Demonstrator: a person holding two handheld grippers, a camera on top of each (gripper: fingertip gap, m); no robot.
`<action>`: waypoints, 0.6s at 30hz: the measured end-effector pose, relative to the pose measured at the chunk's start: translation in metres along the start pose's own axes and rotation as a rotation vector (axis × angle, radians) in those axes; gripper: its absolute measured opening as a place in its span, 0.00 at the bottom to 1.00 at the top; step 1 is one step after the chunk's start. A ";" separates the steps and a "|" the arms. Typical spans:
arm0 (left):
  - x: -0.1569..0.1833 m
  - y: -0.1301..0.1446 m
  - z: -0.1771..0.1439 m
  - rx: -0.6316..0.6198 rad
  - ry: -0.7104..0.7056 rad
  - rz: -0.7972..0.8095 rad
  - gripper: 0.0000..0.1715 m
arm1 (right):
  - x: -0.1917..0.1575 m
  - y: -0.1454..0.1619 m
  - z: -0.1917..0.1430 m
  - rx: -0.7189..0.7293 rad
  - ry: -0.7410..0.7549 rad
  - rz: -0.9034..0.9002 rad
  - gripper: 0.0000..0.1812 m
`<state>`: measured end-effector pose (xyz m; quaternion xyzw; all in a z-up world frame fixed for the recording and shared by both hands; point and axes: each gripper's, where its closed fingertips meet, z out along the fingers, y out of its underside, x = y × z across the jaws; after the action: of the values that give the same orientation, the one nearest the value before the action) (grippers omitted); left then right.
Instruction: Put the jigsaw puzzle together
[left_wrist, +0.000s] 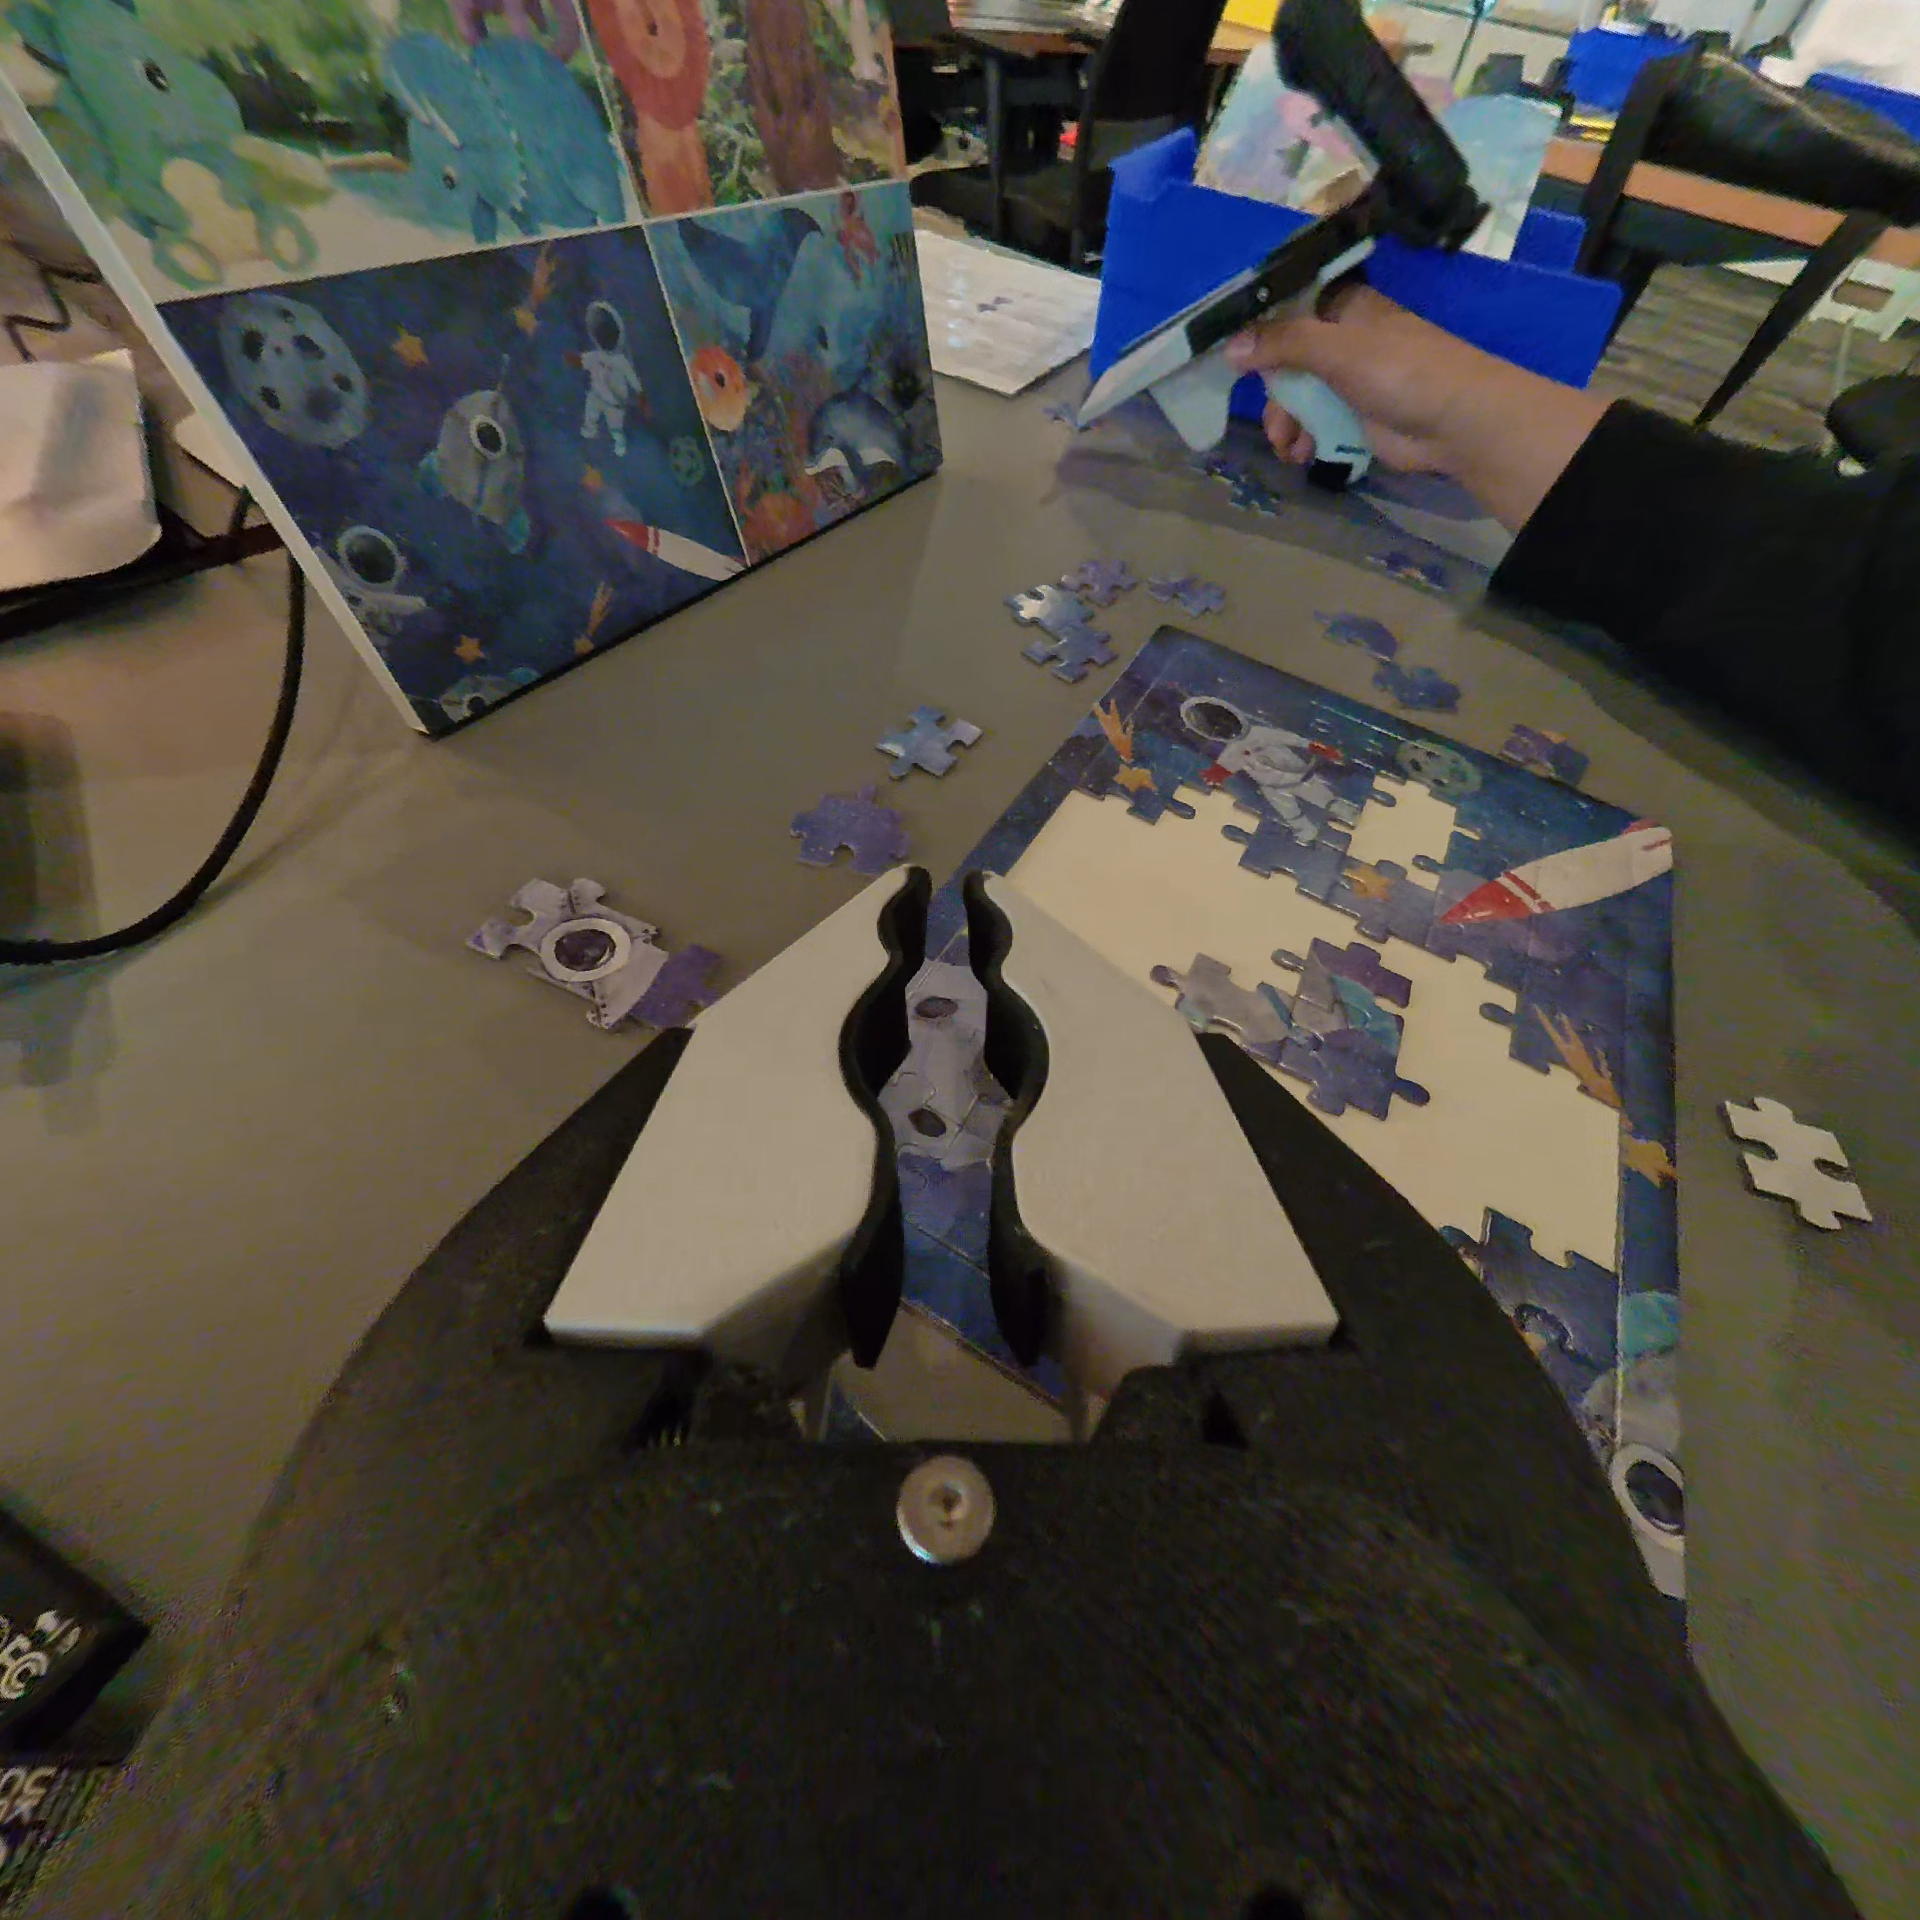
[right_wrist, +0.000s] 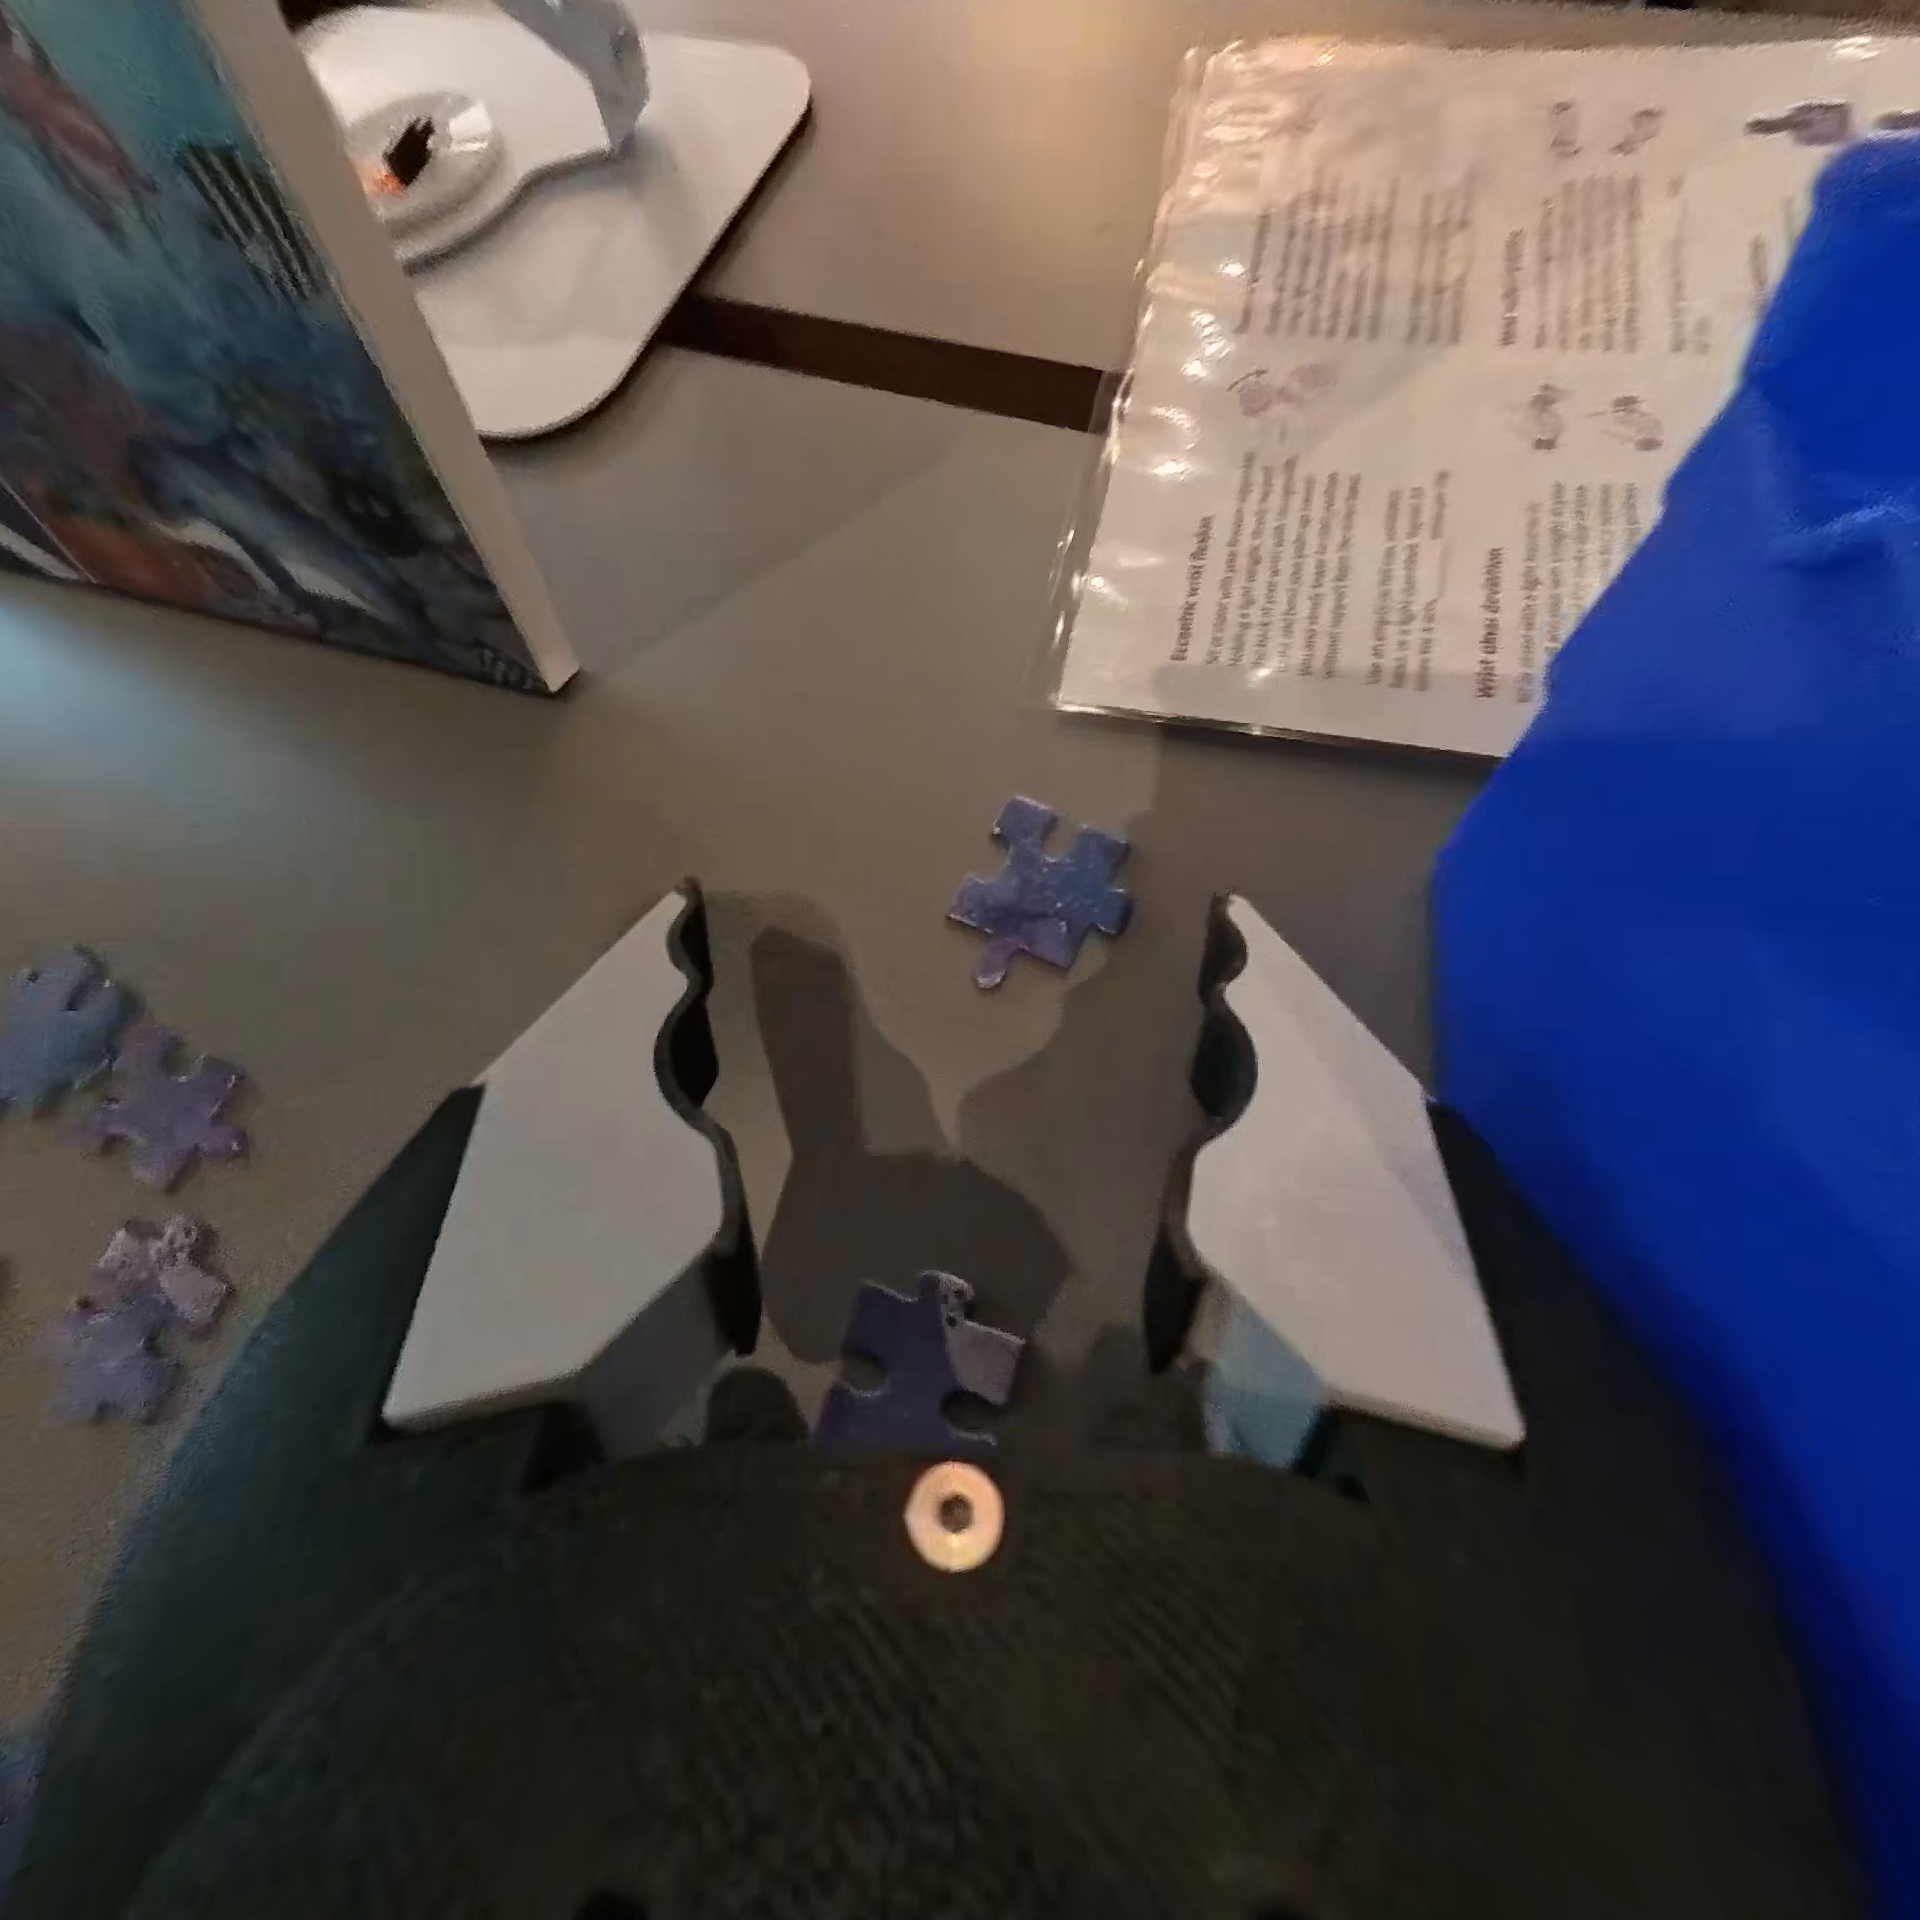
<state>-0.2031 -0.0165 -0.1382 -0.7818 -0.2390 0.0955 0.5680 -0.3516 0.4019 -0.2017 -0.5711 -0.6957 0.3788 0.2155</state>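
The partly built space jigsaw (left_wrist: 1122, 894) lies flat on the grey table, with its border and a rocket joined and white gaps in the middle. My left gripper (left_wrist: 945, 888) is shut and empty, hovering over the puzzle's near left corner. My right gripper (right_wrist: 958, 899) is open low over the table; it also shows in the left wrist view (left_wrist: 1091, 410), far back and held by a hand. A loose blue piece (right_wrist: 1044, 899) lies flat between its fingertips, nearer the right one. Another dark blue piece (right_wrist: 914, 1361) lies between the fingers near their base.
Loose pieces lie left of the puzzle (left_wrist: 928, 740), (left_wrist: 854, 828), with a joined cluster (left_wrist: 587, 951) and a face-down white piece (left_wrist: 1797, 1162) to the right. The picture box (left_wrist: 468, 468) stands at back left. A blue bin (left_wrist: 1299, 270), a printed sheet (right_wrist: 1351, 416) and a black cable (left_wrist: 260, 779) are nearby. Tip to tip, the grippers are about 45 centimetres apart.
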 end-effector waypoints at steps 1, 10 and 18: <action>0.001 0.001 0.001 -0.006 0.002 0.006 0.02 | -0.001 0.001 0.001 -0.011 -0.018 -0.009 0.51; 0.008 0.005 0.004 -0.031 0.014 0.036 0.03 | -0.040 0.018 -0.012 -0.061 -0.251 -0.075 0.22; 0.012 0.004 0.005 -0.028 0.035 0.035 0.03 | -0.049 -0.011 -0.042 0.167 -0.368 -0.020 0.24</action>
<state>-0.1935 -0.0071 -0.1419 -0.7952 -0.2166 0.0881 0.5594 -0.3150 0.3662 -0.1609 -0.4653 -0.6953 0.5309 0.1349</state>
